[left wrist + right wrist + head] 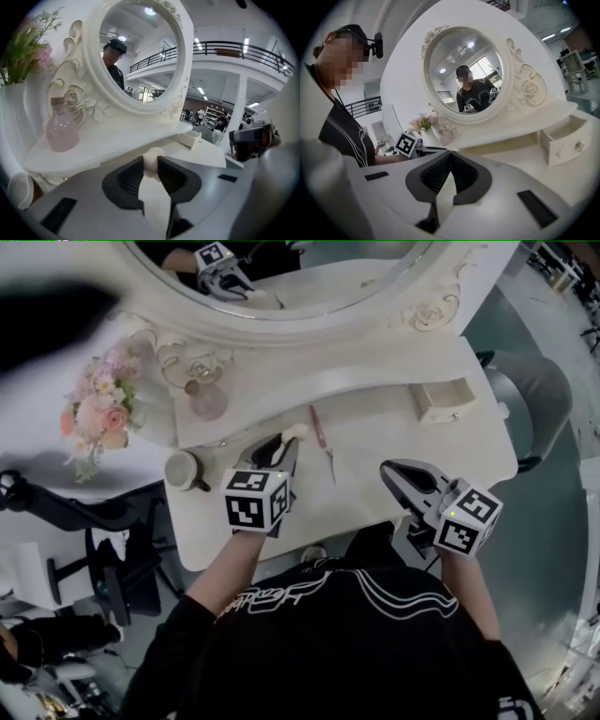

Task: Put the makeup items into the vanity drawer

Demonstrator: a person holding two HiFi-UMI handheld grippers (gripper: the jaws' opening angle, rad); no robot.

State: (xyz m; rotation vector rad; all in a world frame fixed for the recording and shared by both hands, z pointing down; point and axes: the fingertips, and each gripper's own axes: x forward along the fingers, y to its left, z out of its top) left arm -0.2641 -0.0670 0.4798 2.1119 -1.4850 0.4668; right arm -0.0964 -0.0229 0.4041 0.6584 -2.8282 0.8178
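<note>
Standing at the nine o'clock side of the head view, a bouquet of pink and white flowers (94, 413) has a round pink glass bottle (208, 401) at its three o'clock. The left gripper (150, 169) is clamped on a cream egg-shaped makeup sponge (296, 432) over the white vanity tabletop (375, 442). At the sponge's three o'clock, a slim pink makeup stick (322, 439) lies flat. The right gripper (449, 157) has its jaws pressed together on nothing. A small white open drawer (441, 399) sits at its one o'clock, well apart from the sponge.
</note>
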